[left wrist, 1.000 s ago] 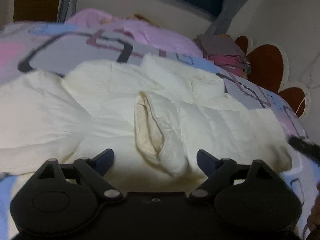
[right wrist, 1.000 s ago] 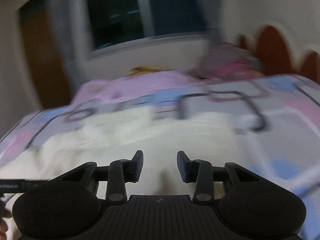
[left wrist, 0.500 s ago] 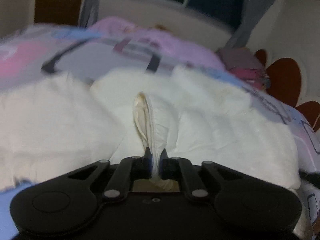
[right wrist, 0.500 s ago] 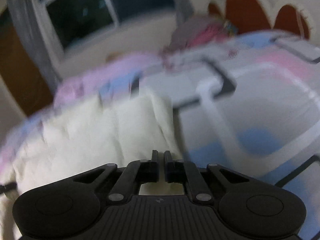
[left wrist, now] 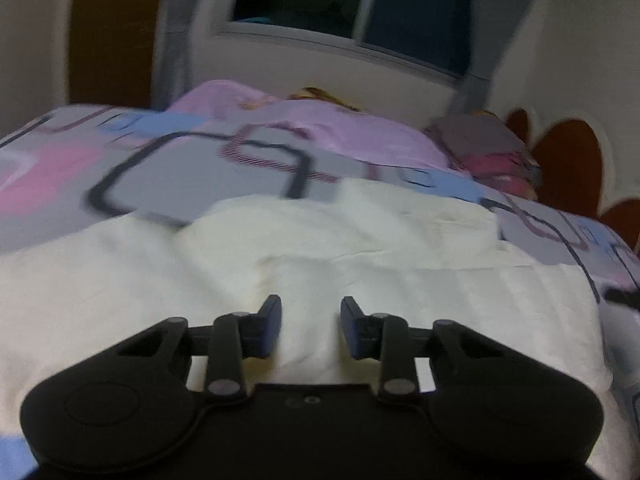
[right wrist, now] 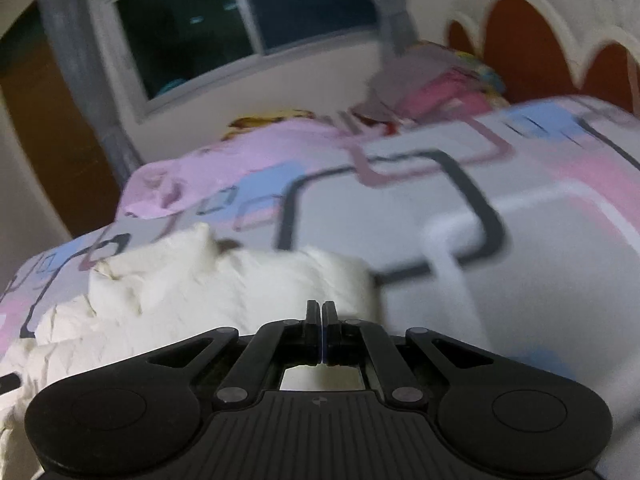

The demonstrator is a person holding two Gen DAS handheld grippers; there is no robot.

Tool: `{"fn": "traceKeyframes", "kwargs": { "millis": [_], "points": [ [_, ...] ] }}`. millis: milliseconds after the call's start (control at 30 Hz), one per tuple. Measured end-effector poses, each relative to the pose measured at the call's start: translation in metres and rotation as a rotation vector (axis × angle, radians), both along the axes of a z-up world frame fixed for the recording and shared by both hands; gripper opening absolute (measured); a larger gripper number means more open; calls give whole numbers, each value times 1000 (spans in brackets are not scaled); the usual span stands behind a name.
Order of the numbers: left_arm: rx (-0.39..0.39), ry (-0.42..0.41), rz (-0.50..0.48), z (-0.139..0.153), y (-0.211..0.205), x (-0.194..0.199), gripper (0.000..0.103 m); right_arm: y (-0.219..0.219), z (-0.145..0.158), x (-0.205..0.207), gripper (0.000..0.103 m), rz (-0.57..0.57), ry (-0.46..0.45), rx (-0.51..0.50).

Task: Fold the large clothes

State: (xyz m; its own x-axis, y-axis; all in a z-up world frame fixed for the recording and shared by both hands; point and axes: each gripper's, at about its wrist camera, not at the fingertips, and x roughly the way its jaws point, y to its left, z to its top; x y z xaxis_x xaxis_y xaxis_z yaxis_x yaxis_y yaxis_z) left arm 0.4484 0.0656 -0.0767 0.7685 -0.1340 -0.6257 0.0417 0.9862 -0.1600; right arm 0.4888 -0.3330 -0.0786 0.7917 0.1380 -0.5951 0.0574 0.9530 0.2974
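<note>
Left wrist view. We see the left gripper [left wrist: 311,326] with its jaws parted, a clear gap between the two fingertips [left wrist: 270,328], and nothing clamped between them. It stands over the cream padded jacket [left wrist: 328,256], which lies spread across the near part of the bed [left wrist: 168,168]. We cannot tell whether the fingers touch the fabric beneath them. The jacket runs off the left edge of the frame, and the gripper body hides its nearest part. Beyond the jacket the patterned bedcover shows grey, pink and blue blocks, somewhat blurred. A pink quilt [left wrist: 320,128] lies along the far edge of the bed, and a stack of folded clothes [left wrist: 492,152] sits at the far right corner, by the red scalloped headboard [left wrist: 568,168]. A dark window [left wrist: 352,4] fills the wall behind.

Right wrist view. We see the right gripper [right wrist: 322,320] clenched, its jaws pressed together with only a thin seam between them. Cream jacket [right wrist: 208,288] fabric shows in the opening just behind the fingertips, but the fingers hide the contact line, so we cannot confirm a grasp. The jacket is bunched to the left of the gripper, near the left edge of the bed [right wrist: 540,280]. The bedcover to the right is heavily blurred. The folded stack [right wrist: 436,80] and headboard [right wrist: 520,40] appear at upper right.
</note>
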Motion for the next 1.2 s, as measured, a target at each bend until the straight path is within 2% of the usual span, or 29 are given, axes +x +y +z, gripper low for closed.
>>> {"fn": "traceKeyframes", "kwargs": {
  "millis": [67, 133, 200, 300, 367, 433, 500, 533, 567, 600, 633, 667, 733, 833, 900, 967, 1067, 1133, 1167, 1200],
  "points": [
    [48, 9, -38, -6, -19, 18, 33, 13, -7, 21, 0, 31, 24, -28],
    [57, 40, -39, -16, -23, 35, 31, 16, -22, 40, 0, 21, 59, -85],
    [78, 63, -42, -26, -20, 43, 33, 5, -42, 57, 0, -4, 126, -70],
    [87, 112, -37, -45, -7, 48, 24, -4, -67, 64, 0, 36, 169, -57],
    [73, 107, -40, -49, -5, 50, 24, -6, -72, 65, 0, 43, 158, -49],
    [92, 106, -44, -48, -8, 48, 24, -9, -72, 63, 0, 38, 154, -41],
    [86, 115, -39, -43, -7, 47, 23, -8, -63, 59, 0, 23, 162, -49],
    [76, 111, -29, -35, -6, 44, 26, -9, -55, 50, 0, 9, 152, -61],
    [75, 87, -24, -26, -6, 38, 38, -8, -45, 39, 3, 6, 138, -70],
    [81, 48, -24, -16, -8, 28, 49, -8, -36, 25, 12, 8, 116, -71],
    [87, 14, -32, -8, -11, 17, 55, -6, -27, 9, 45, 14, 85, -64],
    [89, -3, -44, -4, -15, 9, 62, -2, -22, -3, 66, 23, 59, -67],
    [93, 0, -88, -4, -27, -3, 62, 12, -17, -21, 66, 61, 49, -74],
    [96, 54, -131, -19, -44, -5, 62, 35, -27, -24, 52, 117, 95, -92],
    [147, 111, -145, -35, -54, 0, 63, 47, -46, -16, 52, 121, 175, -157],
    [158, 123, -149, -47, -55, 3, 65, 49, -58, -12, 52, 110, 182, -153],
    [159, 125, -157, -51, -53, 7, 65, 56, -57, -8, 52, 109, 195, -195],
    [160, 131, -159, -45, -50, 6, 65, 57, -44, -14, 52, 96, 190, -199],
    [166, 121, -150, -41, -47, 2, 72, 55, -39, -19, 52, 86, 166, -194],
    [177, 105, -136, -36, -43, -3, 86, 57, -33, -25, 52, 82, 153, -202]
  ]
}}
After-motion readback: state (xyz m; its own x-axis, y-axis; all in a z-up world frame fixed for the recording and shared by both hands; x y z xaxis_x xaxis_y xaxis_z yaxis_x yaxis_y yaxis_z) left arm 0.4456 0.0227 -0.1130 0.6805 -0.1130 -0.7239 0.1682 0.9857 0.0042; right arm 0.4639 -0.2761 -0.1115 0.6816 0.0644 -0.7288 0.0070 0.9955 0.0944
